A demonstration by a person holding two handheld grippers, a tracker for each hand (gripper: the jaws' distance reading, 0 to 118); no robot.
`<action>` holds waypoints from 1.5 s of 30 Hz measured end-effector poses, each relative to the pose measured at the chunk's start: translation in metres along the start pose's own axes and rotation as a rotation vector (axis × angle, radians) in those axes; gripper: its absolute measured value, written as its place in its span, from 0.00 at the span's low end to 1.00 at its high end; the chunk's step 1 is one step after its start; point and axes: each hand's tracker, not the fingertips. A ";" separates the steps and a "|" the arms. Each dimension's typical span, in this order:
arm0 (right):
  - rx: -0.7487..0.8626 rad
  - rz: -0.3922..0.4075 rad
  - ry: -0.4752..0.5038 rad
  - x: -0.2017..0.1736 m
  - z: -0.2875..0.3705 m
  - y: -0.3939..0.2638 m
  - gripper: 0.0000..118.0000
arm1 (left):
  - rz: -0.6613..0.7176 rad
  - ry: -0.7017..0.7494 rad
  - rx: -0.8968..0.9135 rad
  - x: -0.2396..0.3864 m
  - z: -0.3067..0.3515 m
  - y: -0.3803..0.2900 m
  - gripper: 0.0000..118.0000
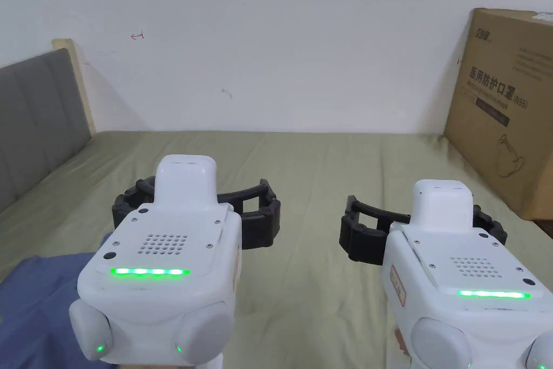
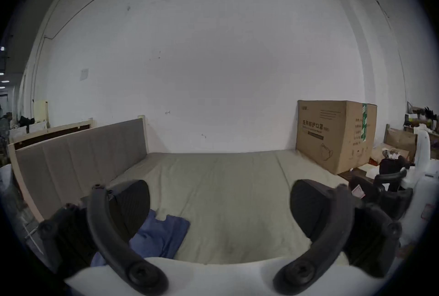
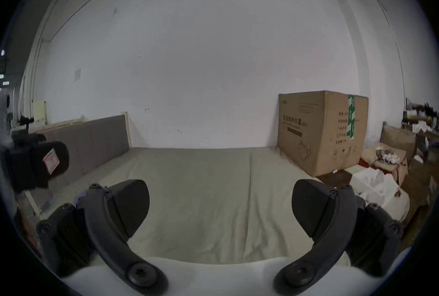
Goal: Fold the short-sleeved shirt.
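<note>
A blue shirt [image 1: 32, 305] lies crumpled on the olive bed sheet [image 1: 302, 170] at the near left, partly hidden behind my left gripper. In the left gripper view the blue shirt [image 2: 161, 237] sits low, just right of the left jaw. My left gripper [image 1: 197, 208] hovers above the bed, jaws wide apart with nothing between them; its own view shows the left gripper [image 2: 219, 199] the same way. My right gripper [image 1: 424, 224] is held level beside it, over bare sheet, also open and empty, as the right gripper [image 3: 220, 196] shows in its own view.
A large cardboard box [image 1: 507, 111] stands on the bed's right side against the white wall. A grey padded headboard [image 1: 38, 116] runs along the left. Cluttered boxes and bags [image 3: 392, 158] lie beyond the bed's right edge.
</note>
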 end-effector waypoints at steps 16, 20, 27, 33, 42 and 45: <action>0.013 0.010 -0.034 -0.001 0.004 0.004 0.00 | 0.019 -0.003 -0.066 -0.007 -0.010 -0.011 0.00; 0.018 -0.002 0.005 -0.011 0.001 0.009 0.00 | 0.031 0.016 -0.058 -0.021 -0.004 -0.004 0.00; 0.015 0.006 0.212 -0.069 -0.014 0.018 0.00 | 0.044 0.200 -0.043 -0.080 0.022 0.003 0.00; -0.030 0.025 0.424 -0.137 -0.023 0.014 0.00 | 0.047 0.378 -0.051 -0.134 0.060 0.004 0.00; -0.089 0.064 0.568 -0.184 -0.029 -0.004 0.00 | 0.110 0.528 -0.130 -0.181 0.070 -0.017 0.00; -0.119 0.073 0.566 -0.185 -0.037 -0.013 0.00 | 0.133 0.512 -0.220 -0.189 0.045 -0.040 0.00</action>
